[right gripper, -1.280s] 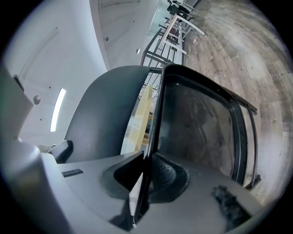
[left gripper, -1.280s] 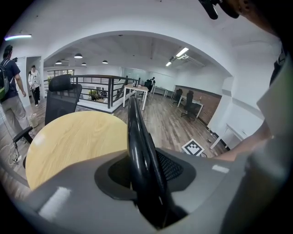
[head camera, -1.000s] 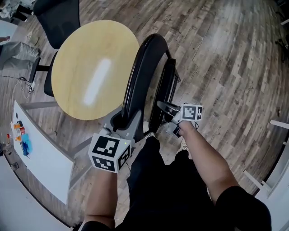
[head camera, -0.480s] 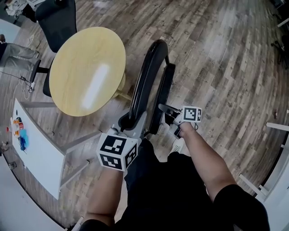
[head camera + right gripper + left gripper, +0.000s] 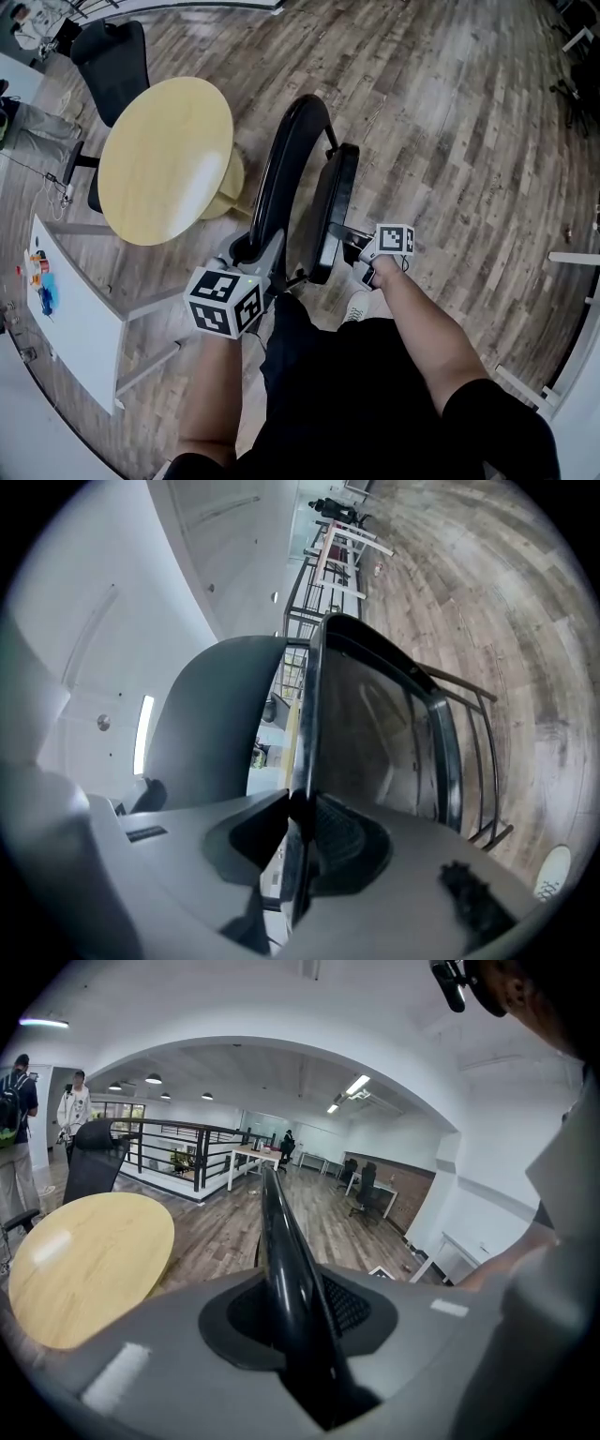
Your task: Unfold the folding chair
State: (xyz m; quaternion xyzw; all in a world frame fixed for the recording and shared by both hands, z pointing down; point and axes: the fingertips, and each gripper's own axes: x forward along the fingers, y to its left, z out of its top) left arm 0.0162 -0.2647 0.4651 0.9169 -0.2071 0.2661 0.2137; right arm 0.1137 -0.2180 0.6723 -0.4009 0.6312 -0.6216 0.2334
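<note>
- The folding chair point(image 5: 272, 173) stands upright on the floor straight ahead of both claws. Its black hoop-shaped back and its dark seat point(image 5: 328, 211) are only a narrow gap apart.
- The left claw point(image 5: 298, 1321) pinches the near, lower end of the hoop. The glossy black tube runs out between its pads and away from it. Its jaws have just been closing on that tube.
- The right claw point(image 5: 302, 832) holds the thin edge of the seat, with the seat panel rising ahead and to its right. Its jaws have just been opening a little, yet the edge sits between the pads and both touch it.
- The right claw is near the left one, to its right.
- The wooden floor point(image 5: 450, 141) of grey-brown planks spreads out ahead of and to the right of the right claw.
- A round table point(image 5: 159, 159) with a pale, glare-marked top stands ahead and to the left of the left claw, close beside the hoop.
- A black office chair point(image 5: 112, 61) stands beyond that table.
- A white desk point(image 5: 75, 328) lies to the left of the left claw and a little behind it, with small coloured things point(image 5: 42, 281) on it.
- Far ahead of the left claw are a black railing point(image 5: 178, 1147), strip lights point(image 5: 356, 1085) on a white ceiling, and more desks.
- Two people point(image 5: 75, 1105) stand far to the left of the left claw.
</note>
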